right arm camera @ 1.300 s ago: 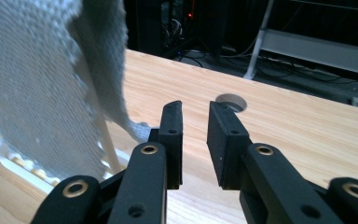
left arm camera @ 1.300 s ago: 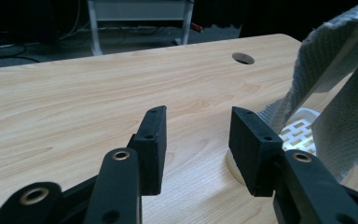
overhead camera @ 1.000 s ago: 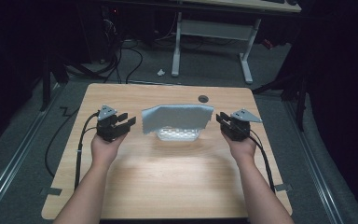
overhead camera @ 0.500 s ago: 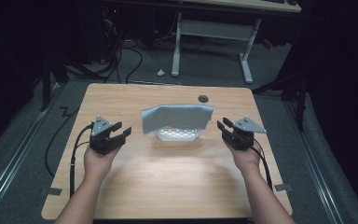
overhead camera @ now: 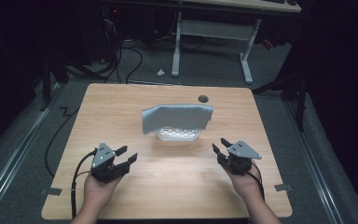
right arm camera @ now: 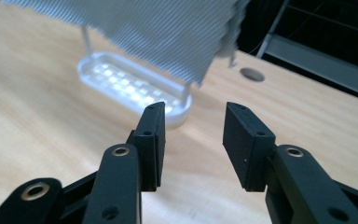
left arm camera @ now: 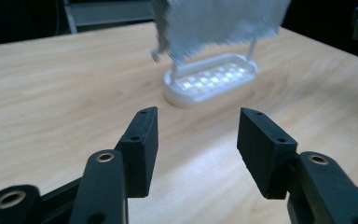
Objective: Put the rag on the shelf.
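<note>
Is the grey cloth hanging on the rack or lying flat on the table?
Hanging: the grey cloth drapes above the white rack, its lower edge clear of the tray.

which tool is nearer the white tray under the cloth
Right, though only slightly. The right tool sits just beyond the white tray's right end, toward the person. The left tool is farther off past its left end, also nearer the person. Both are open and empty.
</note>
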Tool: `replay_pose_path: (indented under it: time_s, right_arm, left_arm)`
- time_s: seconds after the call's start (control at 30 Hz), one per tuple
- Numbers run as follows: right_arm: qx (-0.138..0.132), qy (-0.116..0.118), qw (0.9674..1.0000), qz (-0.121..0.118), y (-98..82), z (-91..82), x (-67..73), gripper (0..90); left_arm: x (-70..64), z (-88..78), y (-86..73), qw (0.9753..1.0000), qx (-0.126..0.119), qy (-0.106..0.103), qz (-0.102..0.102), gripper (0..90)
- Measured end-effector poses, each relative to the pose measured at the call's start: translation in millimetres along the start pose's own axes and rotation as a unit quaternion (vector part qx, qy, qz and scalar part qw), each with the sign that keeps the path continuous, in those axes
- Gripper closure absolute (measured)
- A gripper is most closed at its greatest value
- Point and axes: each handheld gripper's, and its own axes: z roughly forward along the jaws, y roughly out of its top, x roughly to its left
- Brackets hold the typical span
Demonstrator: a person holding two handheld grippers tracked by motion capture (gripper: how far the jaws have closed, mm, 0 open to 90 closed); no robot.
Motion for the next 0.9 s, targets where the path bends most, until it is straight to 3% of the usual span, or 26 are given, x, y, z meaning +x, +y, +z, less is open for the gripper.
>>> replay_pose_path:
  time_s: [0.1,0.17,0.3,0.33,0.37,0.4,0.43,0.47,0.53,0.57,0.6,0.63,0.67,0.7,0.9]
  right_arm:
    - [0.004,0.005,1.0000,-0.005,-5.9,-2.9,8.3,58.1]
    - [0.016,0.011,0.9997,-0.011,-15.5,-6.4,21.6,57.0]
    - [0.026,0.025,0.9993,0.008,-25.7,-8.5,33.9,55.8]
    - [0.040,0.033,0.9986,0.008,-31.8,-11.0,42.6,53.9]
    - [0.040,0.033,0.9986,0.008,-31.8,-11.0,42.6,53.9]
    - [0.048,0.032,0.9982,0.013,-41.8,-19.7,52.0,52.6]
    - [0.048,0.032,0.9982,0.013,-41.8,-19.7,52.0,52.6]
    - [0.060,0.029,0.9975,0.025,-56.3,-29.5,60.4,53.2]
    - [0.072,0.032,0.9967,0.021,-60.5,-31.7,63.5,52.8]
    - [0.084,0.035,0.9958,0.007,-63.5,-33.8,67.0,52.1]
    - [0.087,0.035,0.9954,-0.021,-64.9,-34.0,70.4,51.0]
    - [0.087,0.033,0.9954,-0.022,-64.7,-32.3,69.9,50.8]
    - [0.087,0.033,0.9954,-0.022,-64.7,-32.3,69.9,50.8]
    - [0.090,0.034,0.9953,-0.012,-64.0,-25.4,66.9,49.5]
    - [0.092,0.038,0.9950,-0.003,-67.1,-24.5,62.1,48.5]
  left_arm:
    - [-8.3,0.7,-5.9,0.9999,0.013,-0.002,0.007,47.3]
    - [-21.4,4.2,-18.9,0.9991,0.038,-0.015,0.009,47.3]
    - [-36.2,9.3,-35.1,0.9977,0.061,-0.027,0.012,46.9]
    - [-46.4,10.4,-45.3,0.9962,0.080,-0.032,0.006,46.8]
    - [-46.4,10.4,-45.3,0.9962,0.080,-0.032,0.006,46.8]
    - [-56.5,8.9,-48.4,0.9934,0.104,-0.049,0.005,46.3]
    - [-56.5,8.9,-48.4,0.9934,0.104,-0.049,0.005,45.2]
    - [-64.8,5.7,-50.7,0.9921,0.111,-0.056,0.016,44.7]
    - [-75.1,3.9,-54.8,0.9910,0.116,-0.056,0.038,45.0]
    - [-78.9,5.9,-55.2,0.9893,0.124,-0.058,0.050,44.9]
    - [-80.6,9.1,-54.6,0.9884,0.126,-0.053,0.067,43.5]
    - [-77.4,13.2,-53.7,0.9889,0.126,-0.047,0.063,43.4]
    - [-77.4,13.2,-53.7,0.9889,0.126,-0.047,0.063,43.1]
    - [-71.4,15.1,-53.1,0.9901,0.124,-0.054,0.036,43.1]
    - [-64.0,11.8,-53.7,0.9914,0.120,-0.046,0.026,42.9]
